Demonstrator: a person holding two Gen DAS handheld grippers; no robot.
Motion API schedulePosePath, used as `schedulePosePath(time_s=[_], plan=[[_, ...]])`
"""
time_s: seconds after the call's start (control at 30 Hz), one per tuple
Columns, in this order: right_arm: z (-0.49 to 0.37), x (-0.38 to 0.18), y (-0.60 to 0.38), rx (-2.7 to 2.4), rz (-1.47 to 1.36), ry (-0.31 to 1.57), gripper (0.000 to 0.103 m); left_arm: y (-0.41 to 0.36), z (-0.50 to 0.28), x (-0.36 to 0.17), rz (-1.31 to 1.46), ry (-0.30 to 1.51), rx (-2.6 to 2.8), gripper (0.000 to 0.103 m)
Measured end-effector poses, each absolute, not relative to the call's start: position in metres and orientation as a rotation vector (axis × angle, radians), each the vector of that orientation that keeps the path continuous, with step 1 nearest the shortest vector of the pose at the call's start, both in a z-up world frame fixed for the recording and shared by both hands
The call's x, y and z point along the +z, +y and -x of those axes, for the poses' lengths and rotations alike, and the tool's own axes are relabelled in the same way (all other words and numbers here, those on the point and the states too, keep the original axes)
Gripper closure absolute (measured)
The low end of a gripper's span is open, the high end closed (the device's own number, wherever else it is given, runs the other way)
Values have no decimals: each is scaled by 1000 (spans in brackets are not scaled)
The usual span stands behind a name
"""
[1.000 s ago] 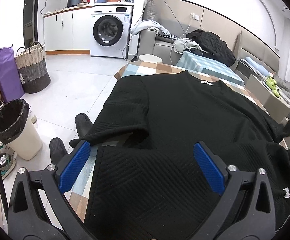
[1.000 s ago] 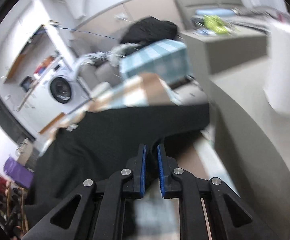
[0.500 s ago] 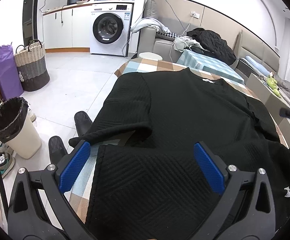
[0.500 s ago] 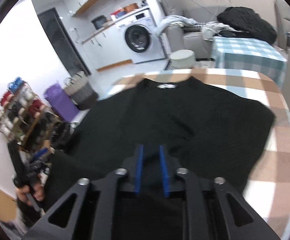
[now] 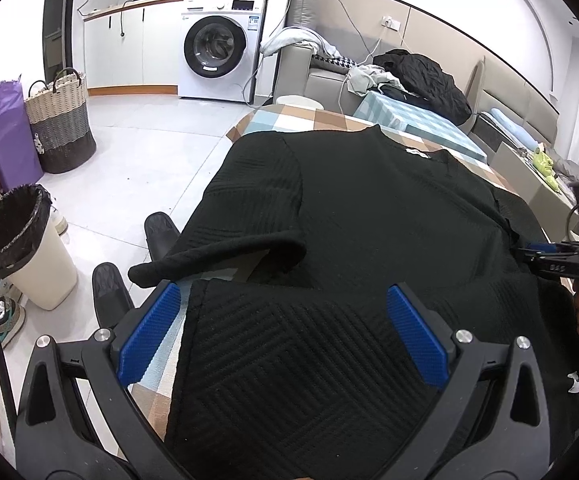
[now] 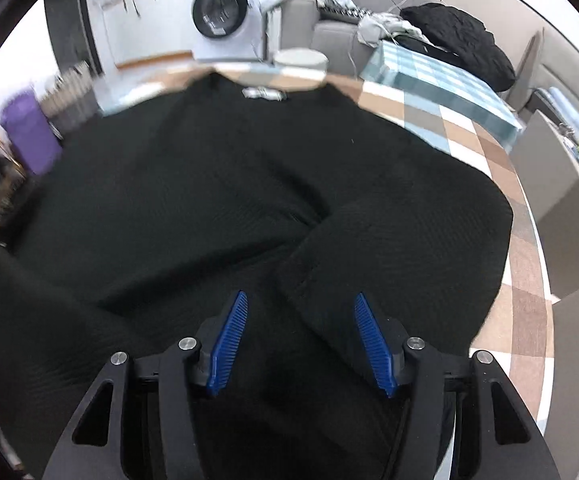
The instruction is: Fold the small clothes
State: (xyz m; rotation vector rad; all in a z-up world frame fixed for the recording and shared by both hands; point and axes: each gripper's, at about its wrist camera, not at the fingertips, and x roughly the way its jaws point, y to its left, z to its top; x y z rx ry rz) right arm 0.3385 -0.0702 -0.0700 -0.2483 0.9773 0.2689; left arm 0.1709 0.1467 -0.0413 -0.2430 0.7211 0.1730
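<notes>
Both jaws stand wide apart, nothing between the pads. Your left gripper [image 5: 283, 338] sits over the near hem of the black knit top [image 5: 369, 232]; your right gripper [image 6: 301, 336] sits over the top's right side, its right sleeve [image 6: 401, 256] folded inward across the body.

Top lies spread on the checked worktop [image 5: 289, 118], collar away from you, white neck label [image 6: 264, 93] at the far end.

Left view only:
- left sleeve [image 5: 249, 216] flat and unfolded, its cuff lifted a little near the worktop's edge
- your right gripper [image 5: 557, 258] at the frame's right edge, seen side-on, with part of the hand holding it
- bin with black liner [image 5: 21, 244], woven basket [image 5: 59, 120], purple bag [image 5: 5, 136], dark slippers [image 5: 129, 264] on the floor

Right view only:
- the folded right sleeve and the bare checked worktop [image 6: 525, 264] beside it
- grey cabinet [image 6: 561, 184] just off the worktop's right side

Both views: washing machine [image 5: 219, 48], sofa with a dark jacket [image 6: 461, 44].

Hard to read:
- right view is motion-blurred, worst on the left side; shelf contents there are unreadable
- near hem is cut off behind the gripper bodies in both views
- can't tell whether either gripper's pads touch the fabric
</notes>
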Motion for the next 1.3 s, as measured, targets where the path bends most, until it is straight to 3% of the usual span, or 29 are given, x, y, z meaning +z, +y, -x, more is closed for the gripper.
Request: schedulePosePath(time_s=[0.07, 0.1, 0.13, 0.3, 0.47, 0.53, 0.6, 0.8, 1.07, 1.13, 1.17, 1.3], plan=[[-339, -71, -78, 257, 219, 967, 79, 148, -171, -42, 247, 722, 174, 1], [-337, -66, -88, 276, 158, 953, 94, 148, -171, -42, 247, 721, 176, 1], [-333, -59, -97, 284, 122, 933, 96, 147, -170, -42, 247, 721, 180, 1], [-306, -21, -135, 368, -54, 736, 97, 147, -169, -42, 244, 720, 182, 1], [-299, -24, -114, 573, -38, 798, 97, 145, -168, -38, 243, 713, 180, 1], [-302, -37, -105, 597, 10, 873, 91, 144, -168, -38, 240, 712, 177, 1], [-301, -43, -108, 618, 20, 947, 72, 142, -167, -37, 235, 709, 177, 1], [-284, -35, -180, 471, -79, 910, 57, 140, -165, -35, 230, 707, 175, 1], [-330, -80, -230, 383, -204, 1062, 59, 145, -169, -34, 243, 719, 203, 1], [-328, -81, -224, 382, -141, 1037, 71, 146, -169, -34, 239, 722, 214, 1], [-326, -80, -220, 397, -116, 1029, 85, 147, -170, -33, 237, 725, 216, 1], [-317, -77, -224, 375, -72, 1005, 93, 149, -175, -31, 221, 730, 233, 1]])
